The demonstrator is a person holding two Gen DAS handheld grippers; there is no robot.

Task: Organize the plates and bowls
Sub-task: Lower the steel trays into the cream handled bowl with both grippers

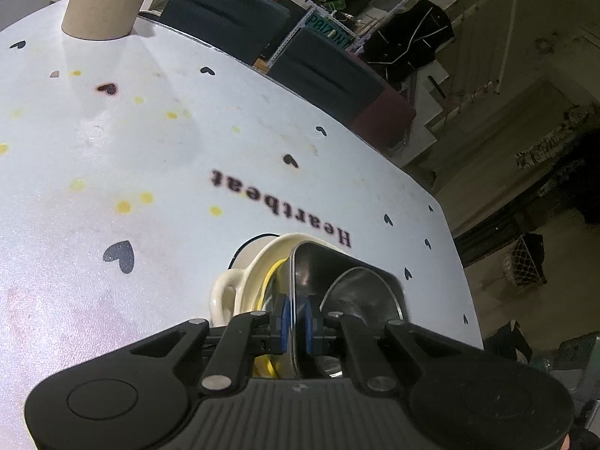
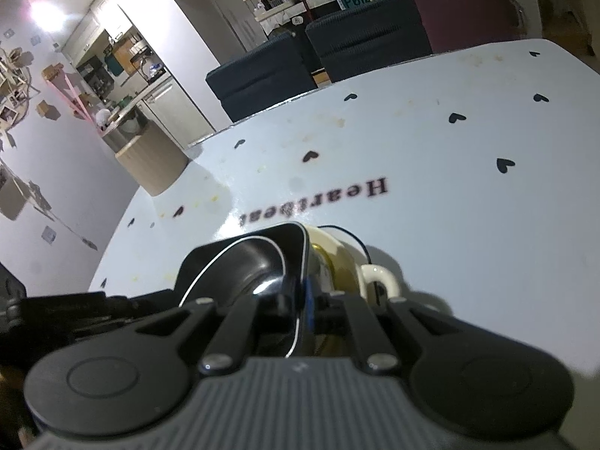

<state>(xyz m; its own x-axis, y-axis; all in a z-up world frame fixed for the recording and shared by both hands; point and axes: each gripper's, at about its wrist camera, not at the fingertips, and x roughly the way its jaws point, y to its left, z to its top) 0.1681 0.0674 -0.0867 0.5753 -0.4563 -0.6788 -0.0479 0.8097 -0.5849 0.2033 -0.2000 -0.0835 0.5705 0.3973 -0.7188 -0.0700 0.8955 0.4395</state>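
A black square dish [image 1: 318, 266] with a round black bowl [image 1: 360, 292] nested in it rests in a cream handled dish [image 1: 258, 262]. A yellow rim [image 1: 268, 281] shows between them. My left gripper [image 1: 296, 311] is shut on the black dish's near rim, blue pads on either side. In the right wrist view the same black square dish [image 2: 240, 262] sits over the cream dish [image 2: 337, 258], whose handle [image 2: 378, 277] sticks out to the right. My right gripper [image 2: 300, 300] is shut on the other rim.
The stack stands on a white table [image 1: 150, 150] printed with hearts and stained with yellow spots. A beige cylinder [image 1: 101, 0] stands at the far side. Dark chairs [image 1: 225, 11] line the far edge. The table's edge [image 1: 450, 225] runs close on the right.
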